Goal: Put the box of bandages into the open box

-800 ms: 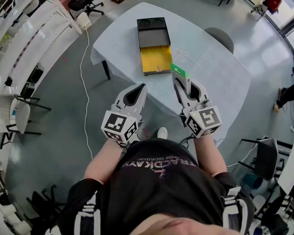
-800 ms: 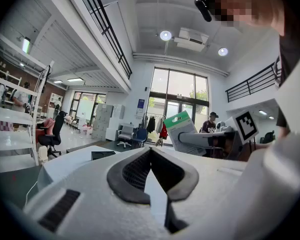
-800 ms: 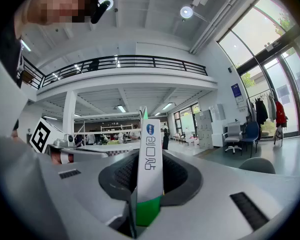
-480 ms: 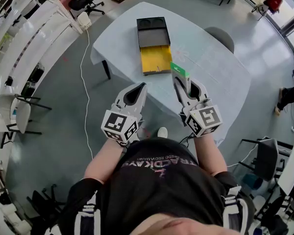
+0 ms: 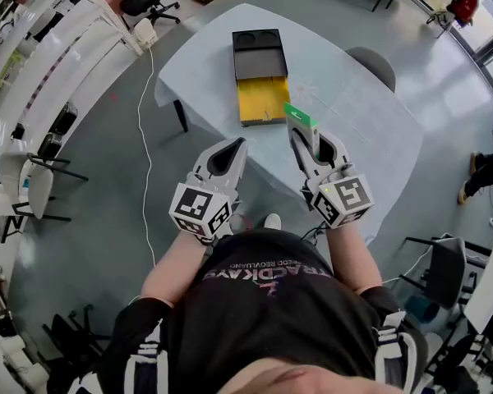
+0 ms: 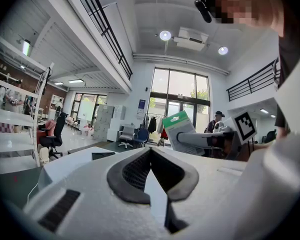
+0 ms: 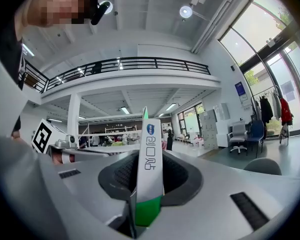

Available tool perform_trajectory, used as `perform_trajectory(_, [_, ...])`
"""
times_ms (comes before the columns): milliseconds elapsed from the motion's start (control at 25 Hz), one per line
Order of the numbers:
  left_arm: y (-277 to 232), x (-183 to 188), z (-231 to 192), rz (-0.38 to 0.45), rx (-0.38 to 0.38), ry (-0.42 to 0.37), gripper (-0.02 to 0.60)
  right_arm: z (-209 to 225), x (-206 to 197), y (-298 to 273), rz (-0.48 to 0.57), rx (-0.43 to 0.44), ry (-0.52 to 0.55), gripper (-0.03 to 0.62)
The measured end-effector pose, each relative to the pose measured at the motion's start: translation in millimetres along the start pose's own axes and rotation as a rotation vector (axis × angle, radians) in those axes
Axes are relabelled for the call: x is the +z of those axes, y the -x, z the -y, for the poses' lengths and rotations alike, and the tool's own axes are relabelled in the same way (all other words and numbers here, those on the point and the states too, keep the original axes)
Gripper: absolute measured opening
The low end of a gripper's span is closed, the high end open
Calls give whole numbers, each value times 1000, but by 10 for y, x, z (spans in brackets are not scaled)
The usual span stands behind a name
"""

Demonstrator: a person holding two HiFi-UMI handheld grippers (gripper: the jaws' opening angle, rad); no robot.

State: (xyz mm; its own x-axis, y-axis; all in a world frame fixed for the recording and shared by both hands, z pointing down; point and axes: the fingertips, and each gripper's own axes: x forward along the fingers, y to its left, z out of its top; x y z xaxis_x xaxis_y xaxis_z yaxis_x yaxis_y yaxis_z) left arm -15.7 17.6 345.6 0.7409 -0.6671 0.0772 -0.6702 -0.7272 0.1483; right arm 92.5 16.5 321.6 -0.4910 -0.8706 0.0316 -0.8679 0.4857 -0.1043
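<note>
Quick look from my end. My right gripper (image 5: 301,131) has its fingers clamped on the box of bandages (image 5: 298,116). It's a thin white box with a green end, and it stands on edge between the fingers with the green end sticking out past the tips. In the right gripper view the fingers (image 7: 182,176) press on both flat sides, and the narrow edge with blue print faces the camera.

The bandage box is up in the air, not touching anything but the fingers. From the head view it sits over the near part of the table (image 5: 361,121), just to the right of the open box (image 5: 261,98) and clear of it. The open box lies flat on the table. It has a yellow tray on my side and a dark section with two round hollows on the far side.

My left gripper (image 5: 228,148) is off to the left at about the same height, out past the table edge and over the floor (image 5: 99,187). Its fingers are together at the tips and there's nothing between them. From the left gripper view I can see the bandage box off to the right, held in the other gripper.

A chair (image 5: 368,62) is tucked in at the far side of the table, and a white cable (image 5: 145,146) runs across the floor on the left.
</note>
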Motion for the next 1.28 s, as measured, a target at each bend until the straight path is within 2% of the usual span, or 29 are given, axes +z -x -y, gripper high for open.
perform_trajectory(720, [-171, -101, 173, -18, 93, 6, 17, 297, -24, 12, -8, 97, -24, 89])
perform_trajectory(1280, [-307, -93, 82, -40, 132, 13, 17, 568, 10, -93, -5, 95, -57, 89])
